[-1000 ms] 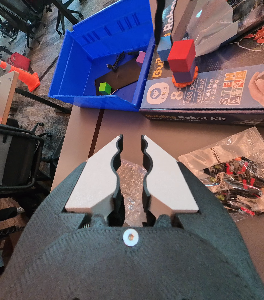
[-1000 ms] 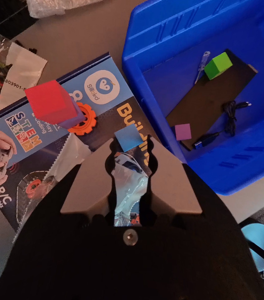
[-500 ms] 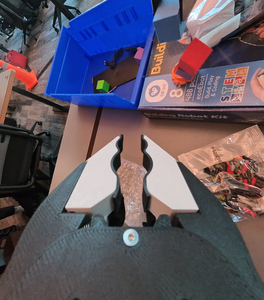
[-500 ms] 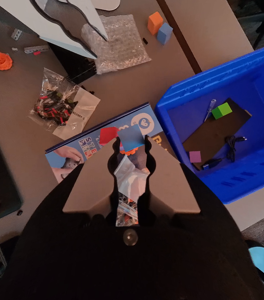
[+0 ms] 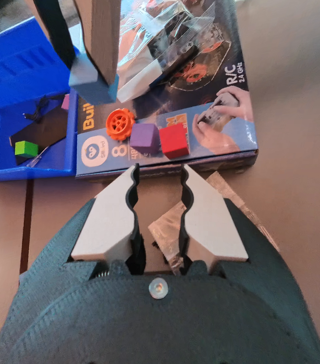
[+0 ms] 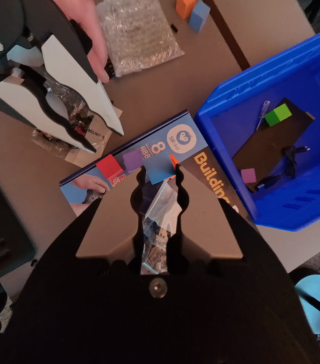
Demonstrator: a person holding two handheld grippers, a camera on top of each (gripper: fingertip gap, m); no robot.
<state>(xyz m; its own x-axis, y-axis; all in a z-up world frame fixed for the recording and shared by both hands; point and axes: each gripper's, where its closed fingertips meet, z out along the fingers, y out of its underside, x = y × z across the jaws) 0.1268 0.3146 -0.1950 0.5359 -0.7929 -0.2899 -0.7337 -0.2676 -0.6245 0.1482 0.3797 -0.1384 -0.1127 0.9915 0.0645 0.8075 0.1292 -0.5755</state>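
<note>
1. Right wrist view: a blue cube (image 6: 159,167) is clamped between the fingertips of the right hand-held gripper (image 6: 159,169) and is held in the air above a printed cardboard box (image 6: 182,137).
2. On the box lid, a purple cube (image 6: 132,160) and a red cube (image 6: 109,166) are seen side by side; an orange gear (image 6: 173,160) is partly hidden behind the blue cube.
3. Left wrist view: the gear (image 5: 119,124), the purple cube (image 5: 144,137) and the red cube (image 5: 174,140) are shown in a row near the front edge of the box (image 5: 234,137), the two cubes just beside each other.
4. The left hand-held gripper (image 5: 159,173) is seen released, its jaws apart with nothing between them, just short of the box edge and over a clear parts bag (image 5: 167,234) on the brown surface (image 5: 293,197).
5. A blue bin (image 6: 273,78) is placed against the box; a green cube (image 6: 278,117), a small purple square (image 6: 248,175) and a black cable (image 6: 291,159) are contained in it.
6. Farther off, bubble wrap (image 6: 137,35), an orange block (image 6: 185,7) and another blue block (image 6: 198,15) are seen on the surface.
</note>
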